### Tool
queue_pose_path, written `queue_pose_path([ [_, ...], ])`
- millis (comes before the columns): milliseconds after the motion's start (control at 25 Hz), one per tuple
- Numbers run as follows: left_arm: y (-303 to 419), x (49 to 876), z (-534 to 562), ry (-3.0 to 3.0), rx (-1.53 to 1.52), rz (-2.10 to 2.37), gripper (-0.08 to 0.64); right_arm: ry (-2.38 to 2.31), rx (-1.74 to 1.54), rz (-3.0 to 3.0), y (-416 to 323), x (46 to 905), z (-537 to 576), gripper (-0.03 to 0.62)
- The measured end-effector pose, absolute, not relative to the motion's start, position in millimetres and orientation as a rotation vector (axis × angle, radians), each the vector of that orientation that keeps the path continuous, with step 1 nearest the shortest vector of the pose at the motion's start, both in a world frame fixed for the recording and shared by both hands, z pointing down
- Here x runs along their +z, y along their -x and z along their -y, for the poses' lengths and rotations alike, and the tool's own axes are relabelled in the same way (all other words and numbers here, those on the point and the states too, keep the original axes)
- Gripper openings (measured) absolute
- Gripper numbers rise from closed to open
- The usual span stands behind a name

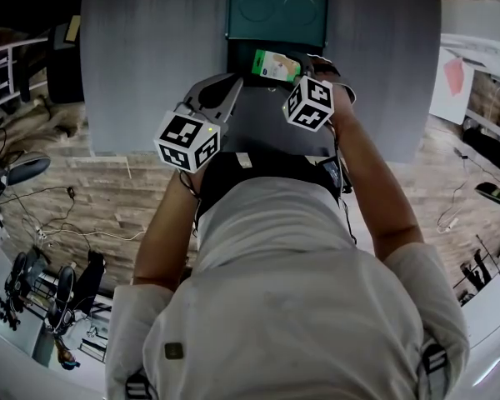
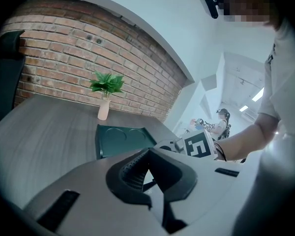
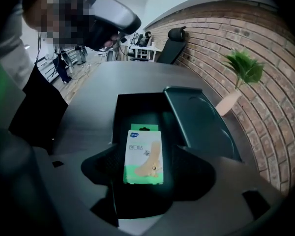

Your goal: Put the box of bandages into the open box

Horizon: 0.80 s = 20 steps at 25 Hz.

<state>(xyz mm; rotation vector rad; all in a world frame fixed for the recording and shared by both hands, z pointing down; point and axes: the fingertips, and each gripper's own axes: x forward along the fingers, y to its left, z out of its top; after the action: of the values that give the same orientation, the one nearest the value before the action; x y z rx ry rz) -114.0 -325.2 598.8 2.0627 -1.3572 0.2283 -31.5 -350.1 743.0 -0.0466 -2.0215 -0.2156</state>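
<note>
A green-and-white box of bandages hangs between the jaws of my right gripper, which is shut on it. It hovers over the open dark green box, whose lid lies flipped back on the far side. From the head view, the box of bandages sits above the open box, just in front of the lid, with my right gripper holding it. My left gripper is beside the box on the left, shut and holding nothing, and its jaws point toward the lid.
The grey table carries a small potted plant in a pink vase behind the lid, in front of a brick wall. An office chair stands at the table's far end. A person sits in the background.
</note>
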Motion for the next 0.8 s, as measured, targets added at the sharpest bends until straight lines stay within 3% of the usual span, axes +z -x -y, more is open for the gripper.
queue_pose_path([
  [640, 116, 563, 314, -2.150, 0.217, 1.351, 0.015, -0.142, -0.193, 2.136, 39, 675, 360, 0.298],
  [800, 117, 544, 307, -2.192, 0.204, 1.353, 0.015, -0.228, -0.110, 2.243, 41, 630, 357, 0.223],
])
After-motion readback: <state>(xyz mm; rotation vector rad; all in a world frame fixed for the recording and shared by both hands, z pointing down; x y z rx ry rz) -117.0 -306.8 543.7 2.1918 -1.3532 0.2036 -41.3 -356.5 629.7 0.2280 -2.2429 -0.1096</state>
